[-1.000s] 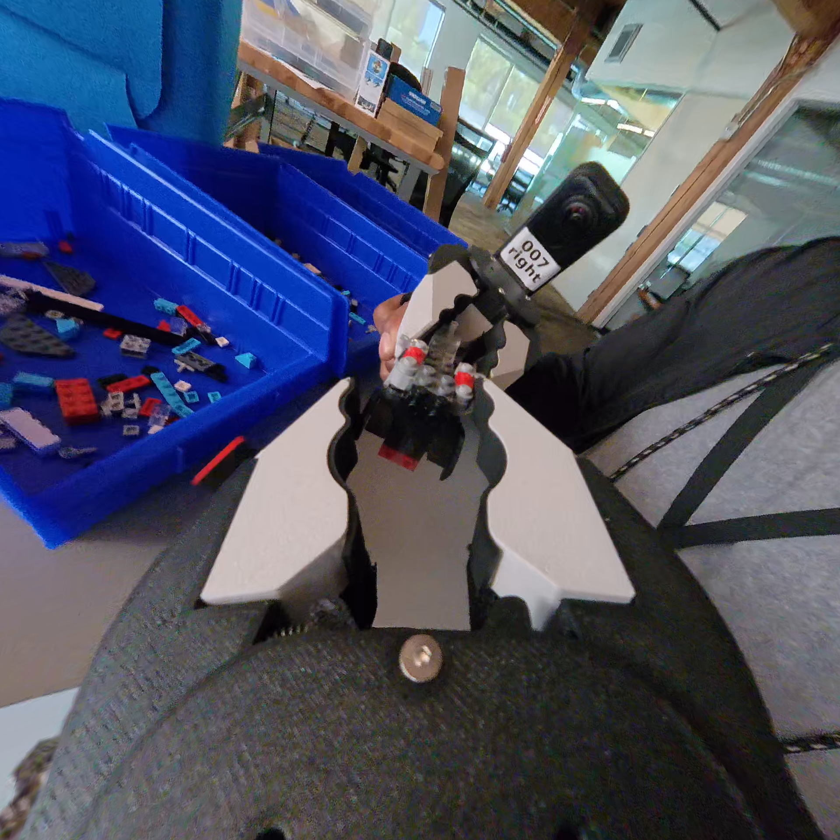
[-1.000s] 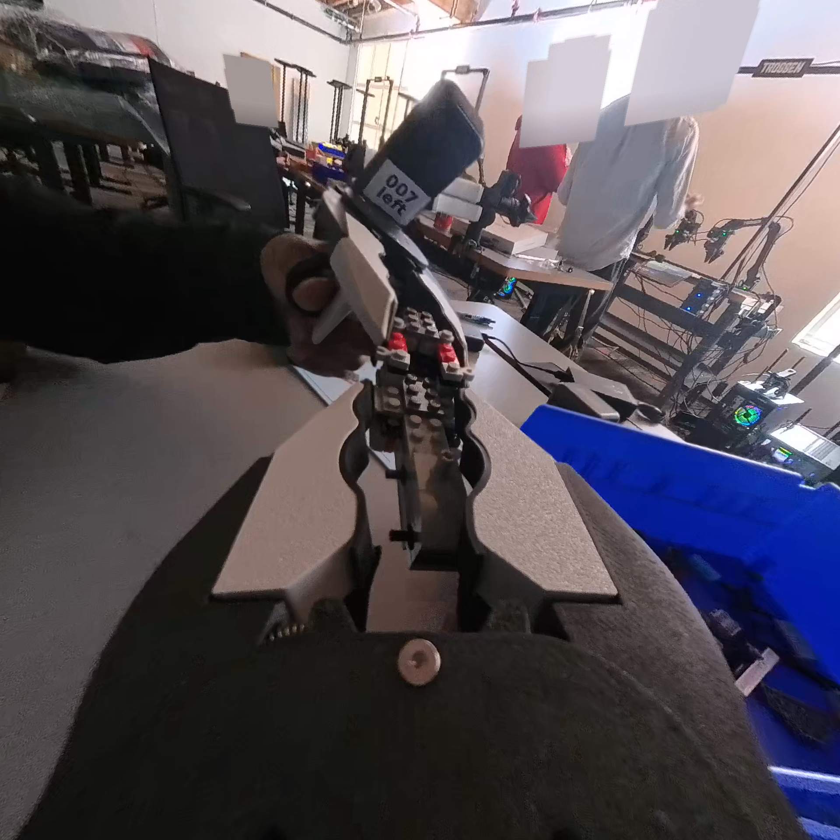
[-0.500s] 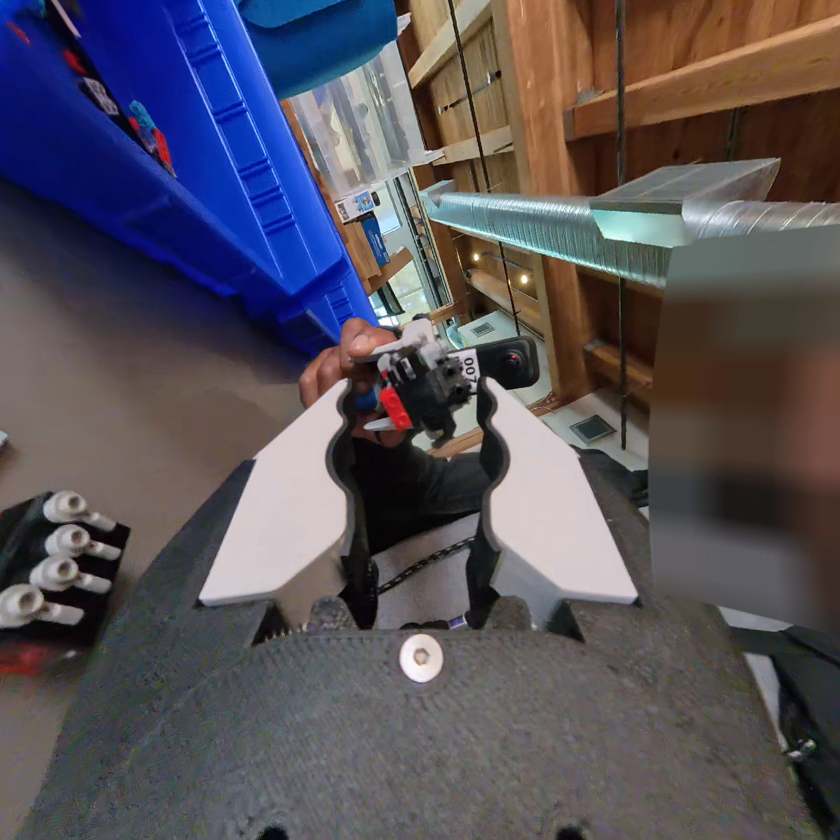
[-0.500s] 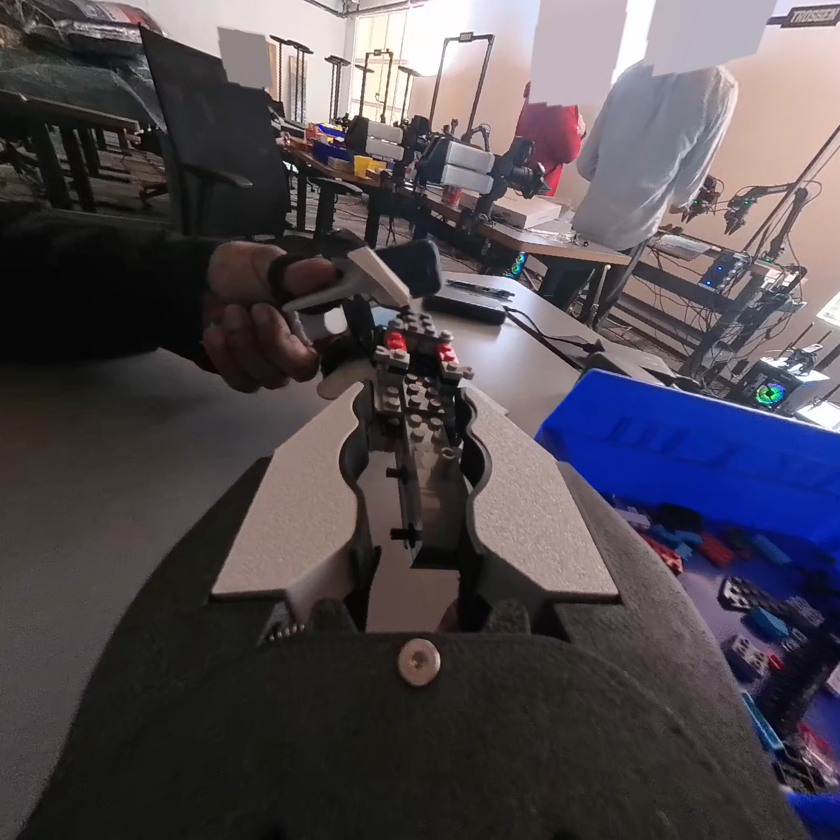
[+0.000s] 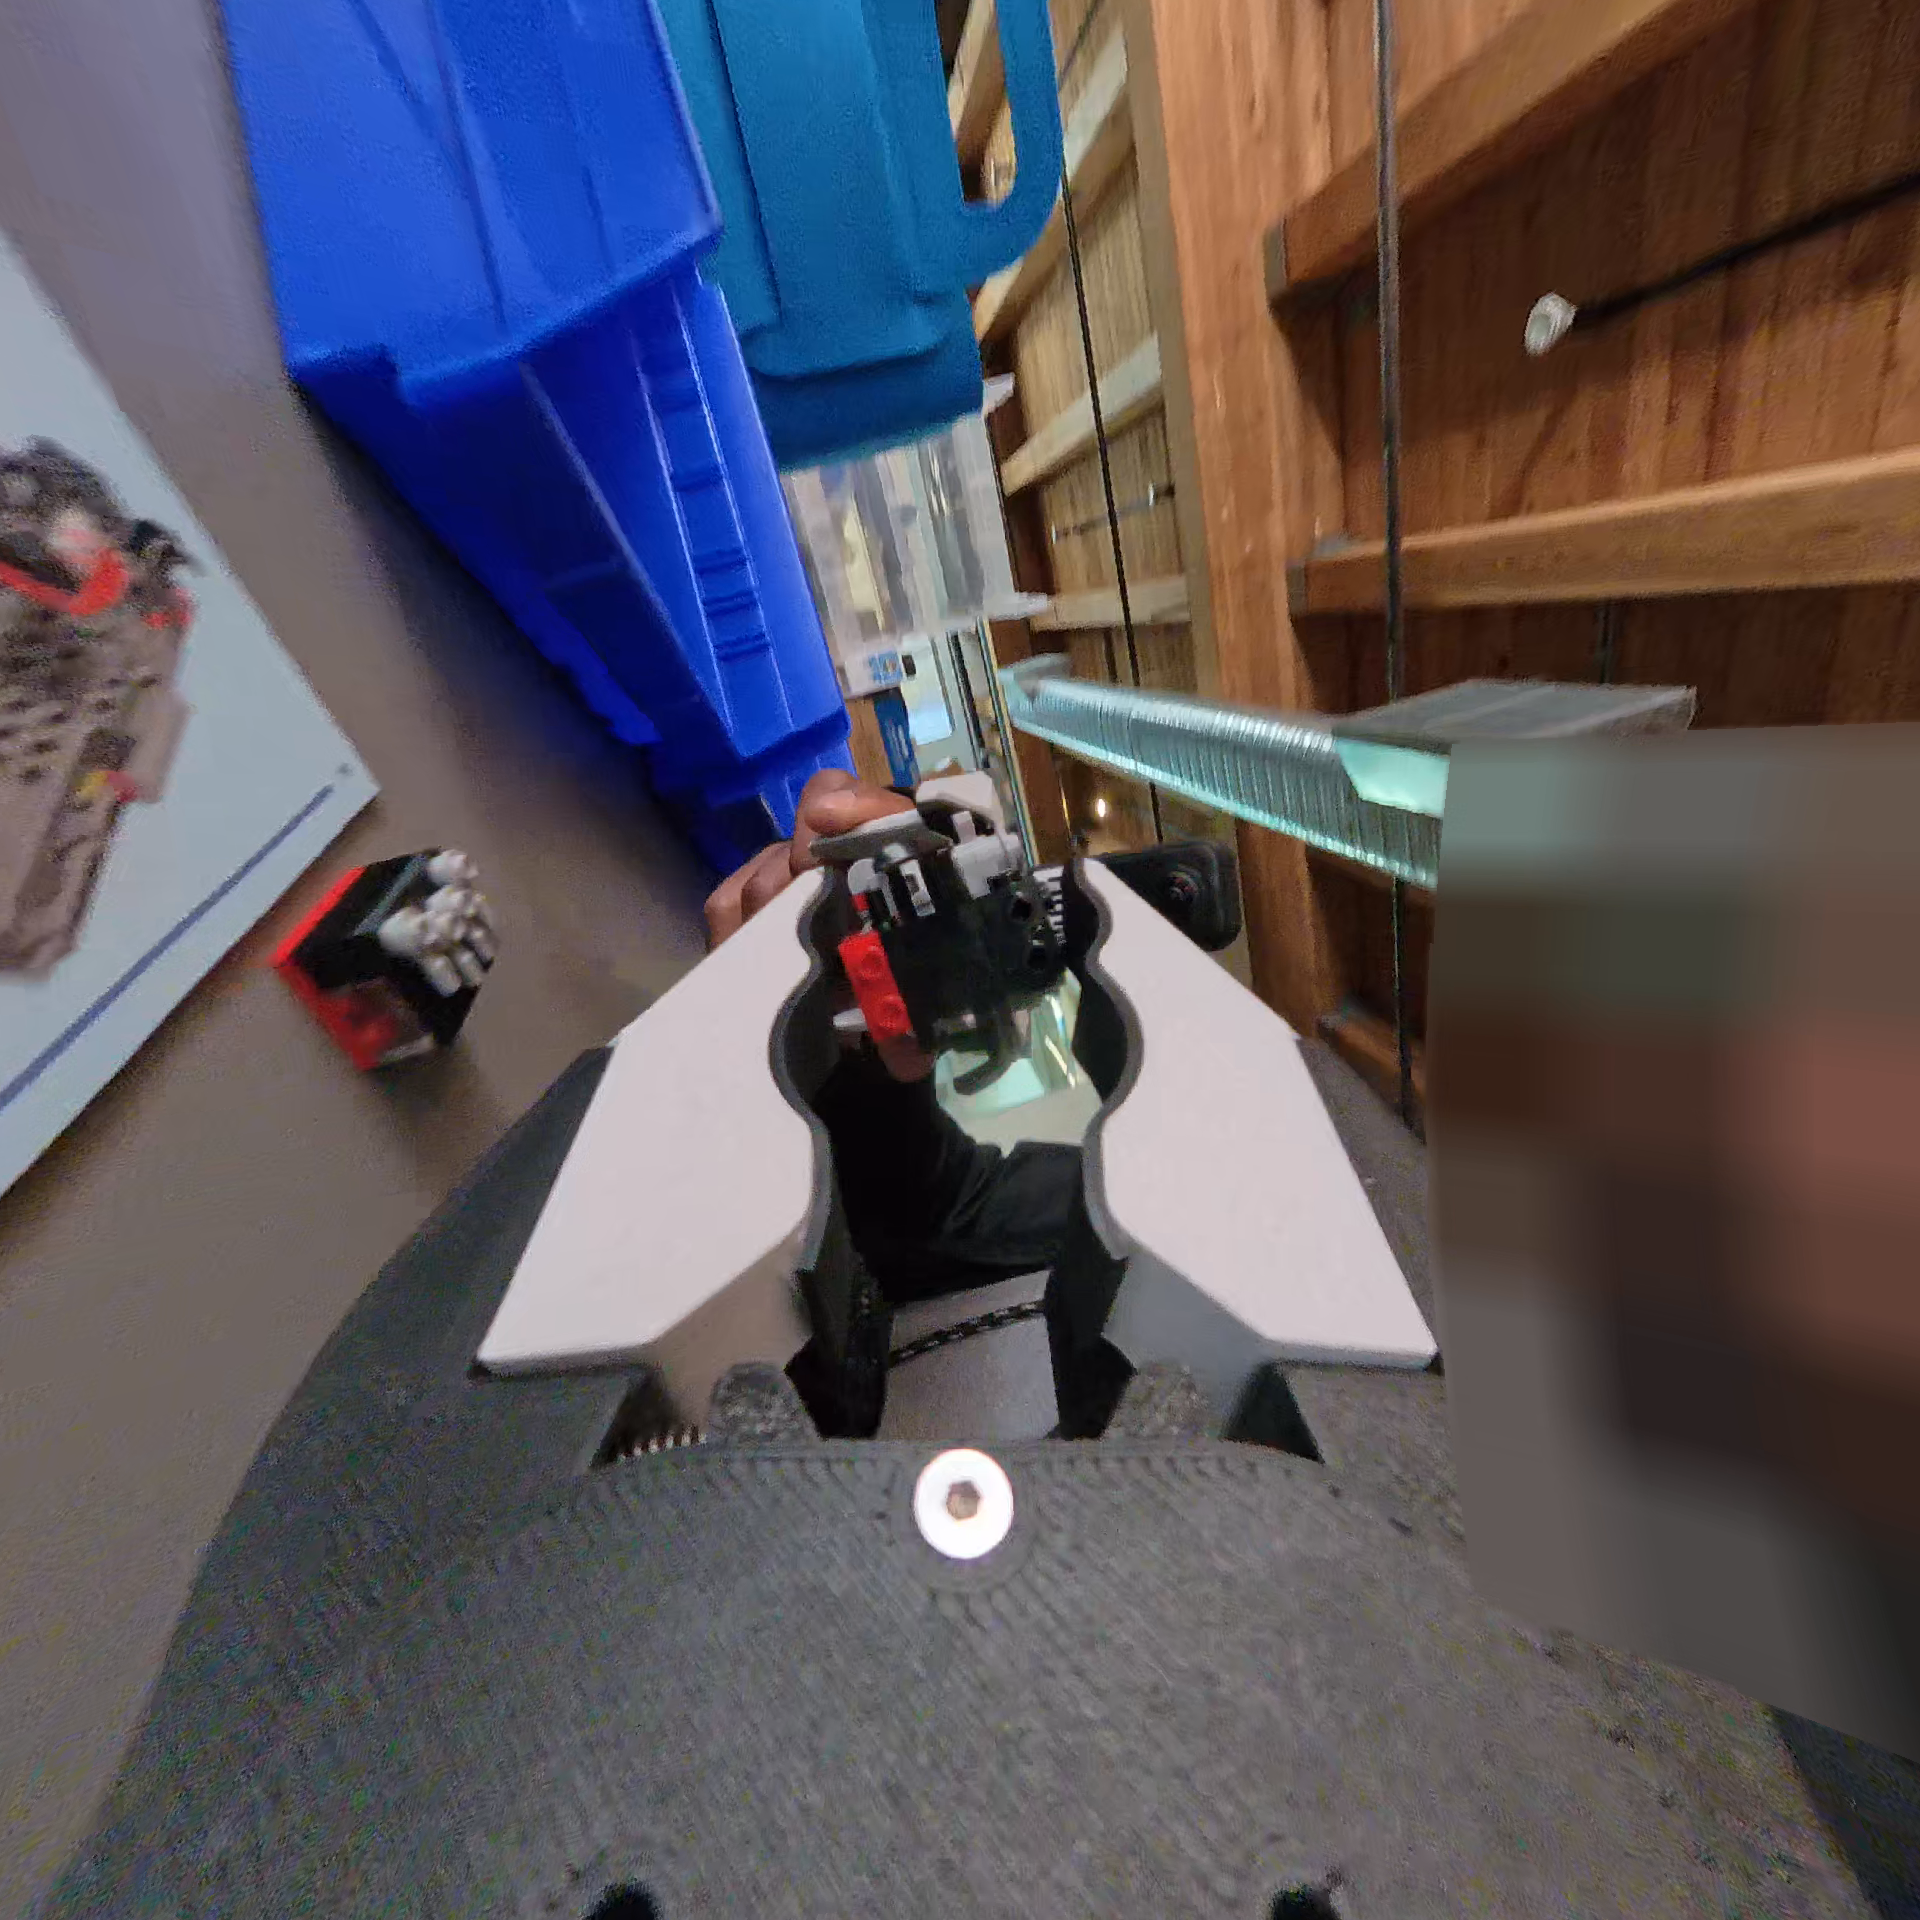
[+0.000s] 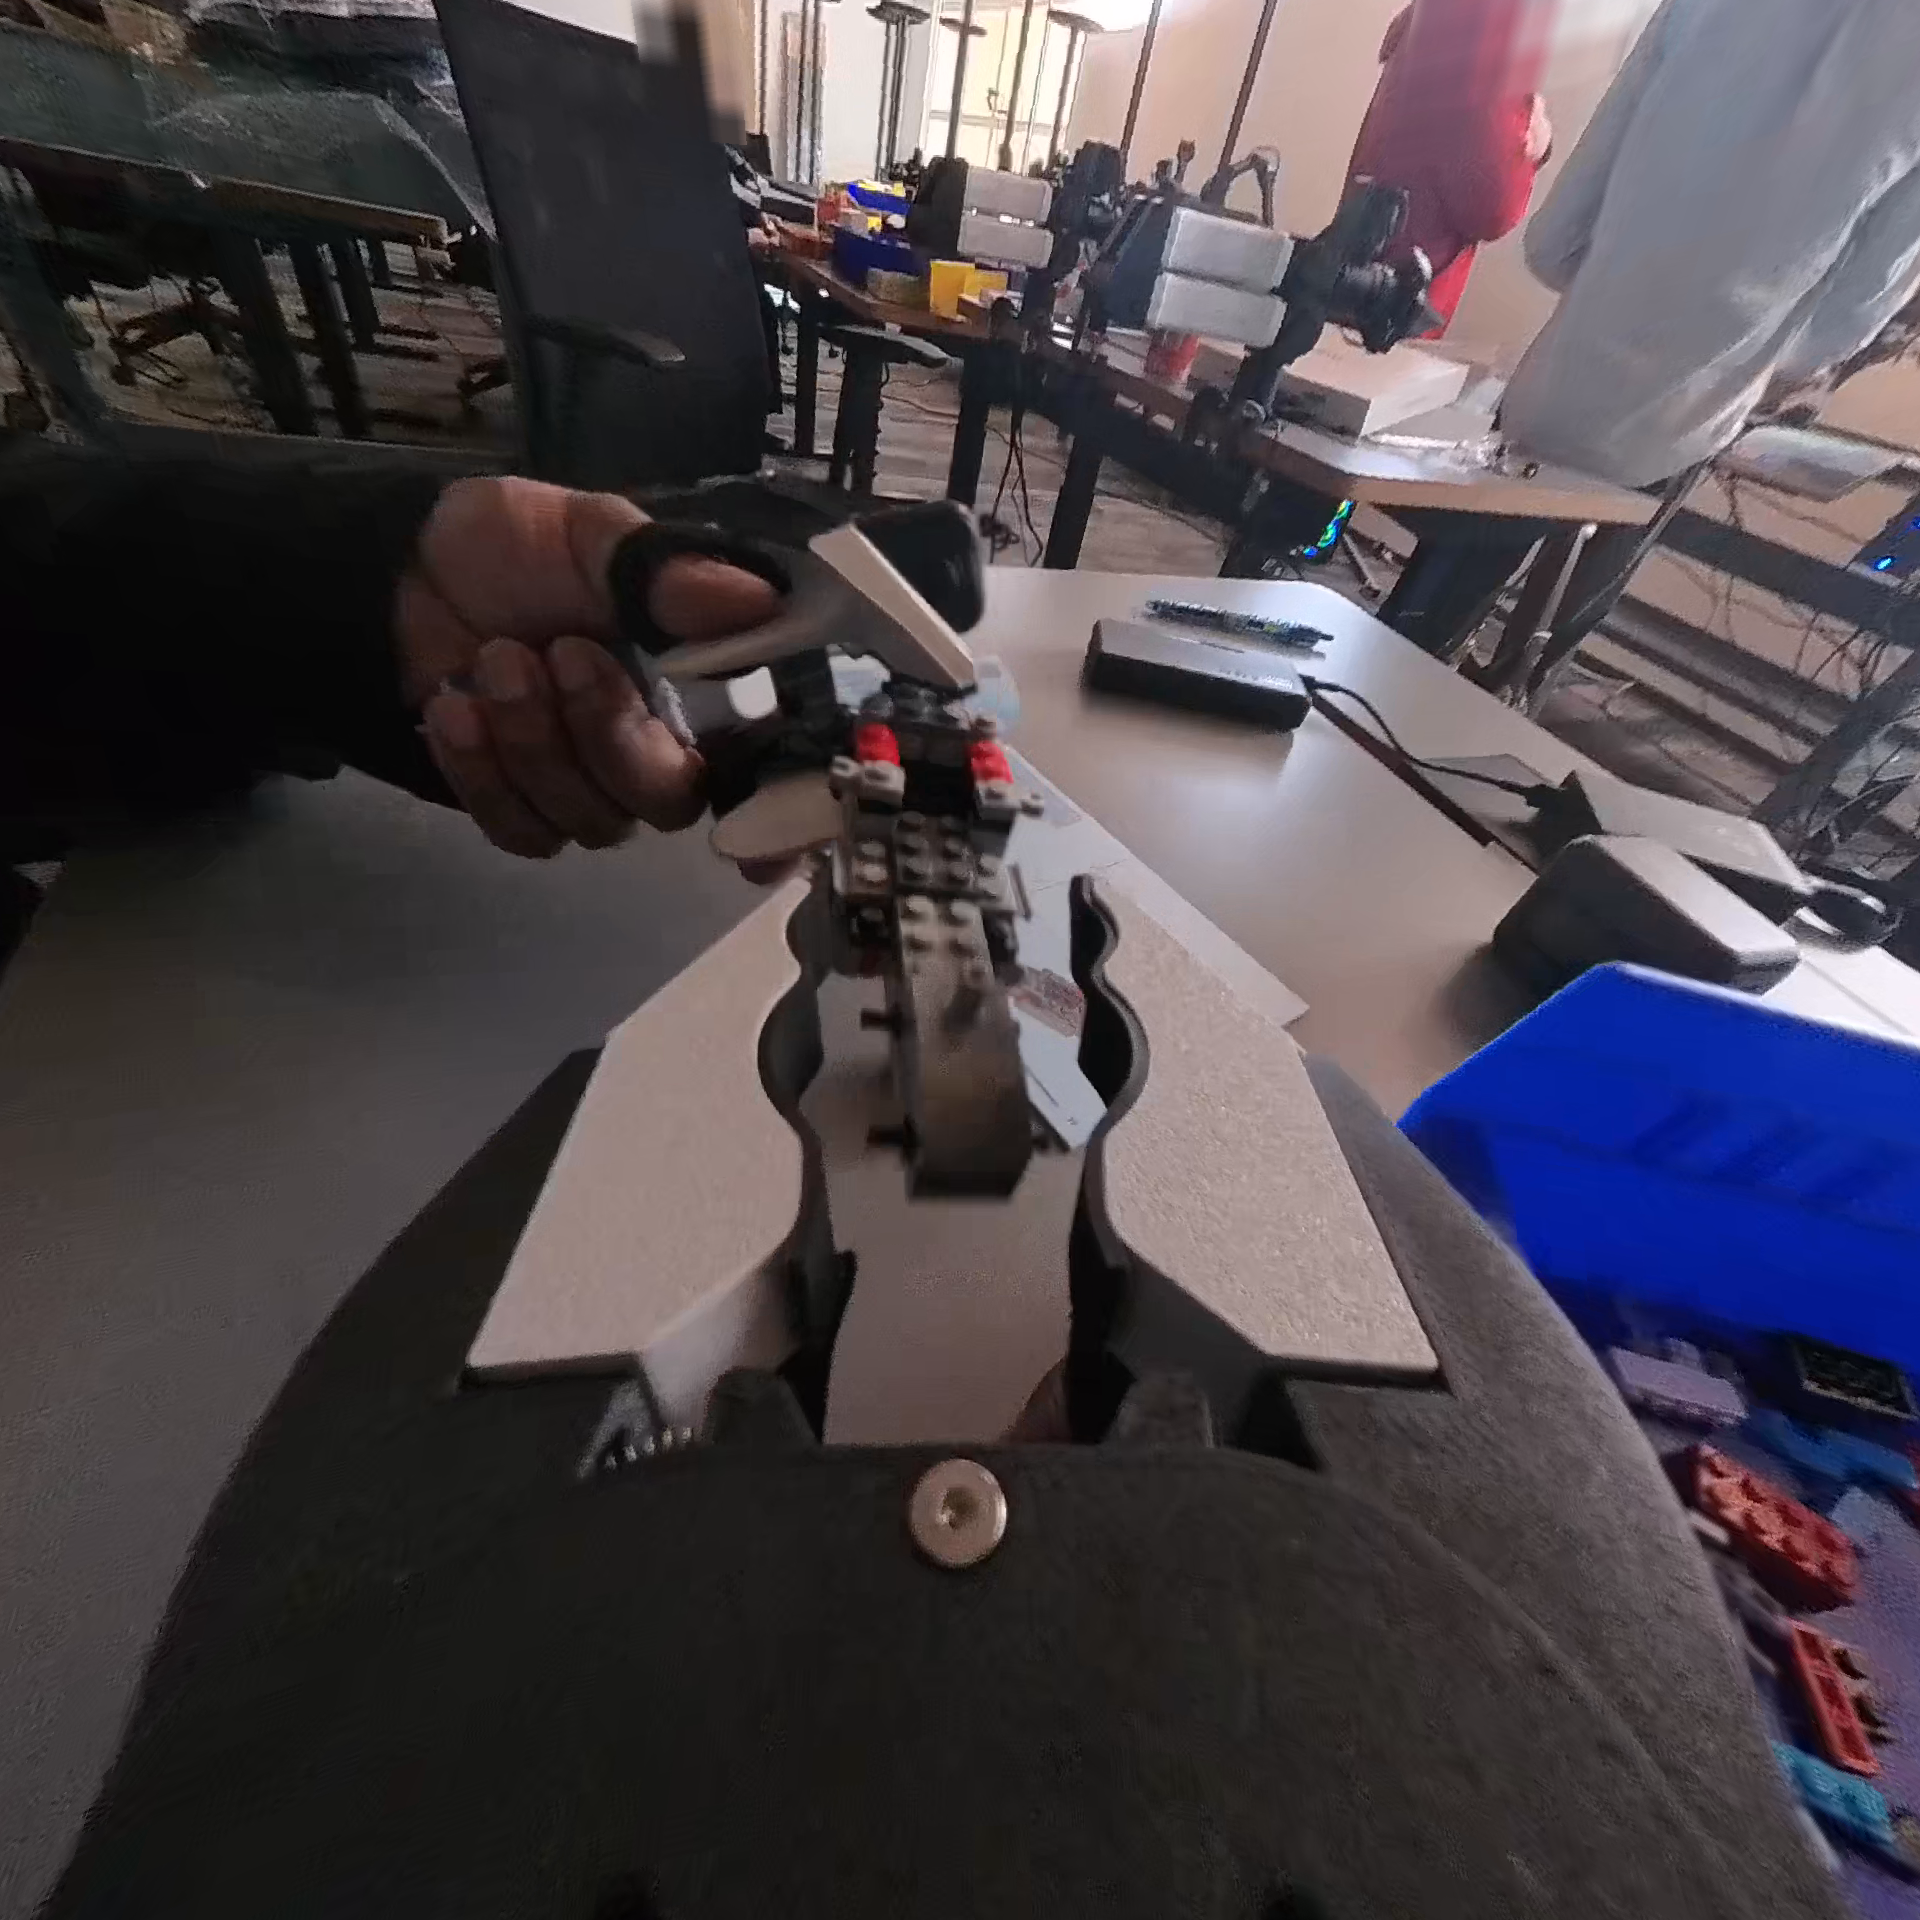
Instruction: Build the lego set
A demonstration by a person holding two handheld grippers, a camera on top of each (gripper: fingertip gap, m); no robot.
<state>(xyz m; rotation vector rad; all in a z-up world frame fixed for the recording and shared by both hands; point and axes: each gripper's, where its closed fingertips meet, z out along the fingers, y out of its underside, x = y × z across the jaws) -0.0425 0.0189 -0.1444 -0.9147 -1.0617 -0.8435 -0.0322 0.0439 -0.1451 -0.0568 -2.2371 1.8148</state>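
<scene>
A dark grey and black lego assembly (image 6: 925, 862) with red bits is held in the air between both grippers. My left gripper (image 5: 948, 883) is shut on its far end (image 5: 966, 945), where a red brick shows. In the right wrist view the left gripper (image 6: 852, 758) pinches it from above and below. My right gripper (image 6: 940, 888) is slightly open: the assembly's long tail lies between the jaws with a gap on the right side. One of the right gripper's fingers (image 5: 883, 831) shows behind the assembly.
Blue bins (image 5: 540, 364) stand along the table; the near bin (image 6: 1683, 1143) holds loose bricks (image 6: 1766, 1538). An instruction sheet (image 5: 156, 831) and a small black-red sub-build with white pegs (image 5: 390, 956) lie on the table. Black devices with cables (image 6: 1195, 675) lie farther off. My two grippers' fingertips are within a few centimetres of each other.
My left gripper came back onto the far end of the assembly and closed on it. My right jaws widened a little and the assembly slid forward between them.
</scene>
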